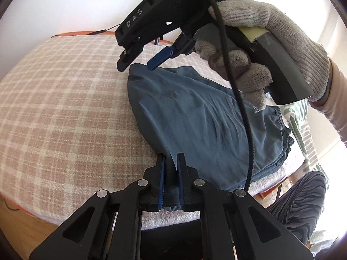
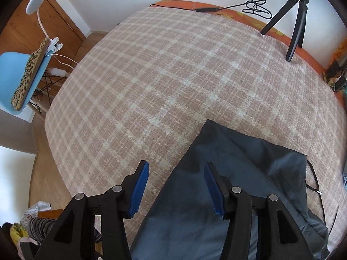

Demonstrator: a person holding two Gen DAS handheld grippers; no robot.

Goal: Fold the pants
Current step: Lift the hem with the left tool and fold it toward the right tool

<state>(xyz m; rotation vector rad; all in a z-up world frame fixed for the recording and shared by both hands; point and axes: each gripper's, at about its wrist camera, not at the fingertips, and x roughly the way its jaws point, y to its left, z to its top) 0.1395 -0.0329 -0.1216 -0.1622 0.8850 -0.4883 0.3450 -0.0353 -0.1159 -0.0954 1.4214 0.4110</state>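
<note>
I am pinching a fold of the pants in my left gripper, its blue pads clenched on the cloth near the bed's near edge. My right gripper is hanging released over the far end of the pants, its jaws spread with nothing pressed between them; one pad is over the plaid blanket, the other over the blue cloth. My gloved right hand is wrapping the handle. The pants are lying folded on the blanket toward the bed's right side, waistband bunching at the near right edge.

A black cable is dangling from my right gripper across the pants. A tripod is standing at the bed's far right corner, with a coiled cord lying along the far edge beside it. Off the bed's left side, a blue chair is carrying a leopard cushion and a clip lamp.
</note>
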